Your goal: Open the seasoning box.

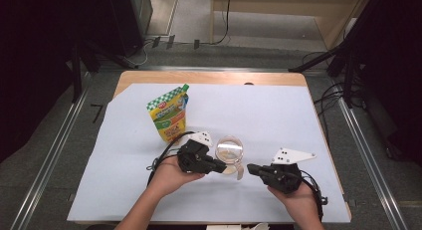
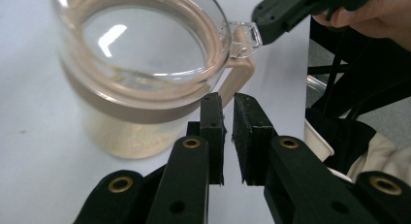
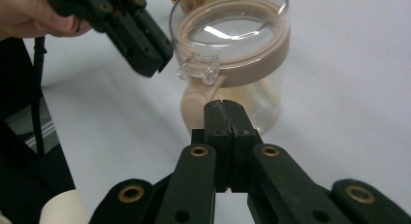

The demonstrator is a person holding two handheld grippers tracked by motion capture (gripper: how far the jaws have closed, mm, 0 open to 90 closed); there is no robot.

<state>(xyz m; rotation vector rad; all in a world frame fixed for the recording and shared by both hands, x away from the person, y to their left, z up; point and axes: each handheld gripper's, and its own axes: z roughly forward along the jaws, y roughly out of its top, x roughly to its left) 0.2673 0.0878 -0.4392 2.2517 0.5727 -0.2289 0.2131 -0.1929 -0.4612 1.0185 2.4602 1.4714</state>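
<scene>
Both claws are closing in on the glass jar (image 1: 230, 155) here, one from either side, and it stands upright on the white-covered tabletop (image 1: 278, 120) right between them. The left claw (image 1: 222, 167) has its jaws parted by just a sliver, nothing between the pads, and in its own view the jar's beige-banded rim sits just ahead and up to the left, the beige handle (image 2: 237, 78) straight beyond the tips. The right claw (image 1: 250, 167) is pressed fully closed and empty; from its own view the handle (image 3: 196, 105) hangs directly past the tips, with the clear lid latch (image 3: 198, 69) just above it. So the handle side of the jar faces the right claw, and I'd judge that claw the better lined up for the latch, while the left claw is nearly touching the jar's near wall and looks placed to steady the body. There's a thin layer of pale powder at the jar's bottom. Beyond the left claw, well apart, a green-and-yellow stand-up pouch (image 1: 170, 113) waits upright.
</scene>
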